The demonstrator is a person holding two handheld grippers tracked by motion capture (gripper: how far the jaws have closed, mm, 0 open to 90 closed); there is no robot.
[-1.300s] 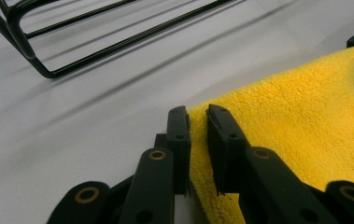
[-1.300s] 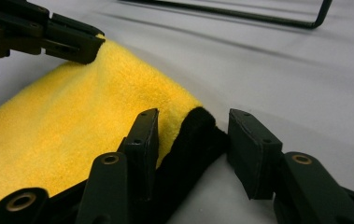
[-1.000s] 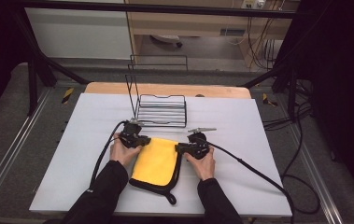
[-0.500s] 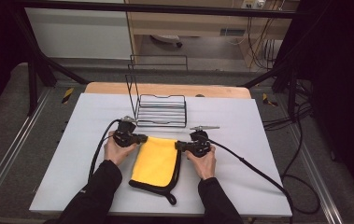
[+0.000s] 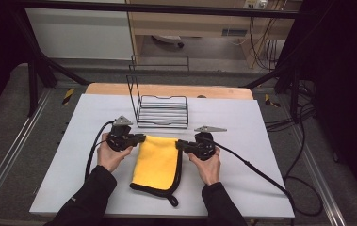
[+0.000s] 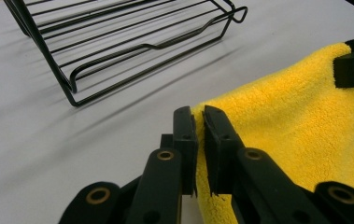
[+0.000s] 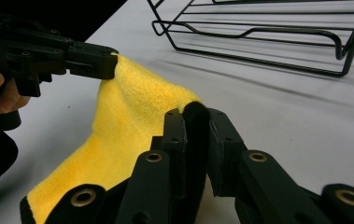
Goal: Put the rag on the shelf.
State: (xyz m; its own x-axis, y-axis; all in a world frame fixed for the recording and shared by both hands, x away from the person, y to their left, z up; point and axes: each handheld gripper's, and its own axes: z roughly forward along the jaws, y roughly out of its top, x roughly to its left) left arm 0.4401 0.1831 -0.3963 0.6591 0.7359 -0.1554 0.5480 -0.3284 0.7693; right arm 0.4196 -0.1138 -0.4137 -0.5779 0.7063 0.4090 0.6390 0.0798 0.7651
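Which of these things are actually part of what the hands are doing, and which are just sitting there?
In use:
- yellow cloth, pinched at its two far corners
- left gripper, shut on one corner
- right gripper, shut on the other

Lying about:
- black wire rack, beyond the cloth
- grey table underneath

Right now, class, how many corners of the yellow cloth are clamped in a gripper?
2. The left gripper pinches the far left corner of the yellow cloth; the right gripper pinches the far right corner. Both near corners hang free.

Fluffy yellow cloth; glossy black wire rack; matt table
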